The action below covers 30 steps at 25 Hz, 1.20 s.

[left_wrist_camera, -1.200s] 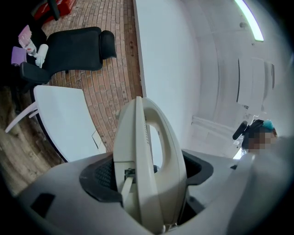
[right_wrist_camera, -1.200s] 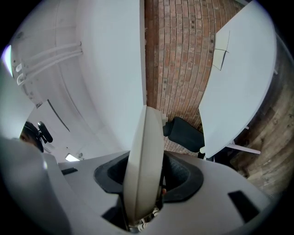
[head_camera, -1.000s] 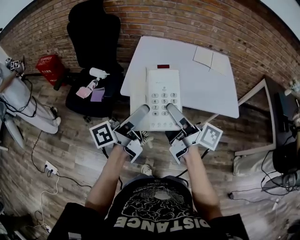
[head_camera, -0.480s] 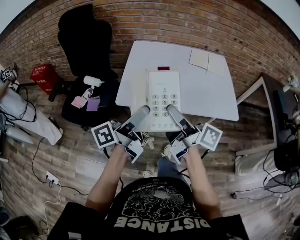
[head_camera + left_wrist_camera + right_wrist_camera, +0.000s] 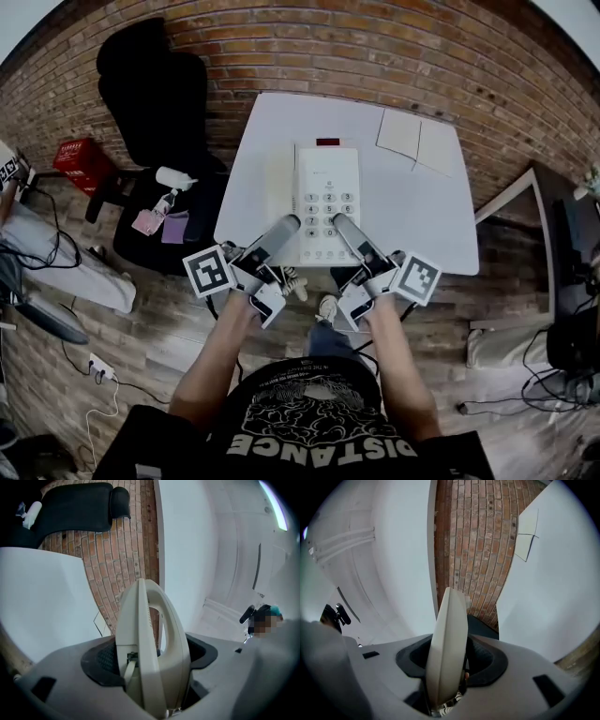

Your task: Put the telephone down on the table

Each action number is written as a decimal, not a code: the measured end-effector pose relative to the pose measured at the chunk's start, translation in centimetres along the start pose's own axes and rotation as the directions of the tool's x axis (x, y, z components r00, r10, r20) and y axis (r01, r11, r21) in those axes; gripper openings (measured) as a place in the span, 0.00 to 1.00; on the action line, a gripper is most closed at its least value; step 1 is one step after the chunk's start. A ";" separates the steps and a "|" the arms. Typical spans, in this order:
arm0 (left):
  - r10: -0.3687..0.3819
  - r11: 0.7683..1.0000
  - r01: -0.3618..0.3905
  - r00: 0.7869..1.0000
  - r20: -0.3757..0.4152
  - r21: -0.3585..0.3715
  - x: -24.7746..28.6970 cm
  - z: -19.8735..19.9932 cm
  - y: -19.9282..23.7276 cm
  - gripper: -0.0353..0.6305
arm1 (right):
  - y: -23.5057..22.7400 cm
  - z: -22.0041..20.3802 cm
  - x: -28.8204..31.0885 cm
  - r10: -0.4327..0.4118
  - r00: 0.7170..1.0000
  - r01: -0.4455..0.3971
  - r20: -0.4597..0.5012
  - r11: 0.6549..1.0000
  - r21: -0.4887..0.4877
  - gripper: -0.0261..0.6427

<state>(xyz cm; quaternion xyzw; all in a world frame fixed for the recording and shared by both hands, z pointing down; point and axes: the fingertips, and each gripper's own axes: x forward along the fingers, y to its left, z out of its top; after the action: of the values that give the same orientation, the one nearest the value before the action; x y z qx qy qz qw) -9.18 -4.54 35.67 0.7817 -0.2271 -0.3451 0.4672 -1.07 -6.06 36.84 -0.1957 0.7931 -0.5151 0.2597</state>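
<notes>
The left tongs [image 5: 285, 223] and right tongs [image 5: 339, 221] each pinch the near edge of the telephone [image 5: 325, 192], holding it over the front of the desk [image 5: 412, 202]. Held only by that edge, it could slip, or tip off if set down too near the rim.

In the head view, the telephone's [image 5: 326, 192] near corners at 7 and 5 o'clock are covered by the left gripper [image 5: 287, 223] and right gripper [image 5: 340, 221], its contact with the table [image 5: 412, 206] is indeterminable, and its key legends are too small to read.
</notes>
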 end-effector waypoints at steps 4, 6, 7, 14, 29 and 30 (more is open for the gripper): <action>0.016 1.000 -0.016 1.000 0.001 -0.008 4.1 1.9 2.6 0.62 | -2.6 4.3 1.9 -0.008 1.000 0.008 -0.005 1.000 0.007 0.30; 0.028 1.000 -0.028 1.000 0.000 -0.009 6.2 2.8 3.8 0.62 | -3.7 6.4 2.8 -0.010 1.000 0.010 -0.006 1.000 0.015 0.30; 0.031 0.999 -0.031 1.000 0.001 -0.009 7.2 3.2 4.4 0.62 | -4.2 7.5 3.2 -0.012 1.000 0.013 -0.007 1.000 0.019 0.30; 0.061 0.998 -0.061 0.998 0.005 -0.031 13.2 5.1 8.3 0.62 | -7.9 13.5 5.1 -0.031 0.999 0.031 -0.017 0.998 0.046 0.30; 0.179 0.980 -0.182 0.983 -0.040 -0.080 17.9 5.9 16.1 0.62 | -16.5 17.8 6.4 -0.103 0.993 0.110 -0.060 0.985 0.134 0.30; 0.188 0.978 -0.191 0.981 -0.046 -0.084 17.9 6.0 16.7 0.62 | -17.2 17.8 6.6 -0.113 0.992 0.121 -0.063 0.983 0.139 0.30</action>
<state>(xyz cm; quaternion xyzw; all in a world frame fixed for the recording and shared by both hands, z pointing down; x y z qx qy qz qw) -2.40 -27.81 42.70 0.7415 -0.2761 -0.2936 0.5363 5.40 -29.31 45.27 -0.2088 0.7481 -0.5900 0.2207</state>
